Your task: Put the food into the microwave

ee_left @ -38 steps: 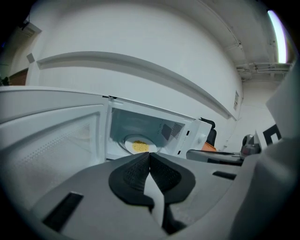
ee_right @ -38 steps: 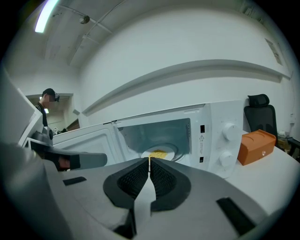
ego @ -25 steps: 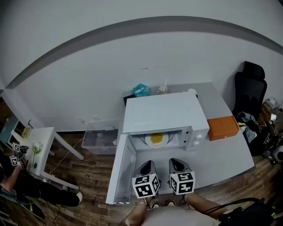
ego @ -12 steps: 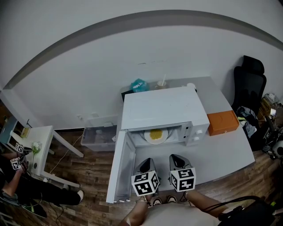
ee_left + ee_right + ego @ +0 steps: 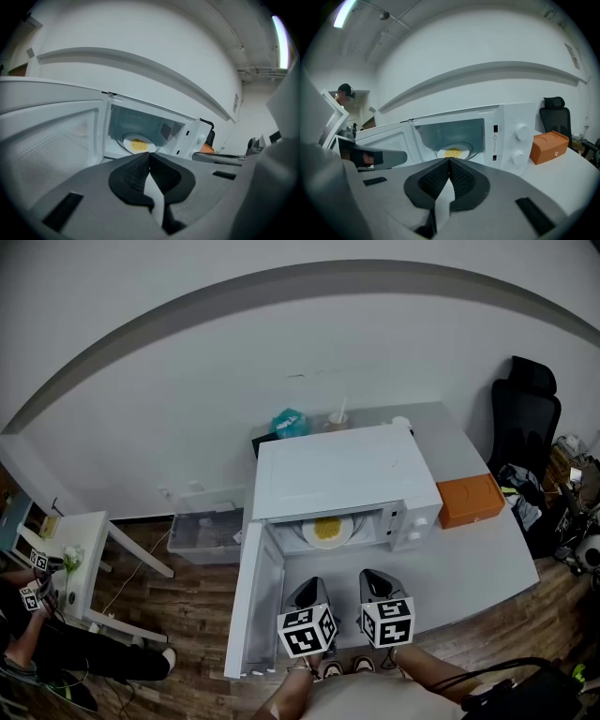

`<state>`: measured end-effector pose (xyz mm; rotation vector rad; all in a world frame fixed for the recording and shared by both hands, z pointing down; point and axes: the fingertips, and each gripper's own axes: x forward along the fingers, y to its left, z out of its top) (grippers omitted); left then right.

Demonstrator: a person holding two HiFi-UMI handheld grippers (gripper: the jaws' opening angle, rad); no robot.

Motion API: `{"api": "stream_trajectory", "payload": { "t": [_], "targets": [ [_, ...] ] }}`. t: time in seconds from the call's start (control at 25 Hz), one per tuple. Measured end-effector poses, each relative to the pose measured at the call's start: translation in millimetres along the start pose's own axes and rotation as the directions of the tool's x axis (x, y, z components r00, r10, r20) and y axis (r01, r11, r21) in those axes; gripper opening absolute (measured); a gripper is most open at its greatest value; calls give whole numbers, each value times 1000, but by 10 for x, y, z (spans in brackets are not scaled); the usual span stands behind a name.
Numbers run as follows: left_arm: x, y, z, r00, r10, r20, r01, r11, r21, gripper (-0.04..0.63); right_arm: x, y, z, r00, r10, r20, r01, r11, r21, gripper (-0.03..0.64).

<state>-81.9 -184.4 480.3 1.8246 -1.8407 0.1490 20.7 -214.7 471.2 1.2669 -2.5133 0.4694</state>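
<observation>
A white microwave stands on the grey table with its door swung open to the left. Inside, a white plate of yellow food rests on the turntable; the same plate of food shows in both gripper views. My left gripper and right gripper are held side by side in front of the opening, back from it. Both are shut with nothing between the pads. The left gripper and right gripper each point at the cavity.
An orange box sits on the table right of the microwave. A teal bag and a cup with a straw stand behind it. A black chair is at the far right; a white side table and a seated person are at the left.
The head view has shifted a little. Both grippers stay shut in front of the open microwave, and the plate has not moved.
</observation>
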Motion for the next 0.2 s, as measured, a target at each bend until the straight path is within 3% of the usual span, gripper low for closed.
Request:
{"api": "stream_trajectory", "payload": {
  "t": [0.2],
  "targets": [
    [72, -11, -31, 1000, -6, -10, 6, 1000, 0, 6, 17, -35, 21, 1000, -1, 10, 1, 1000, -7, 15]
  ]
}}
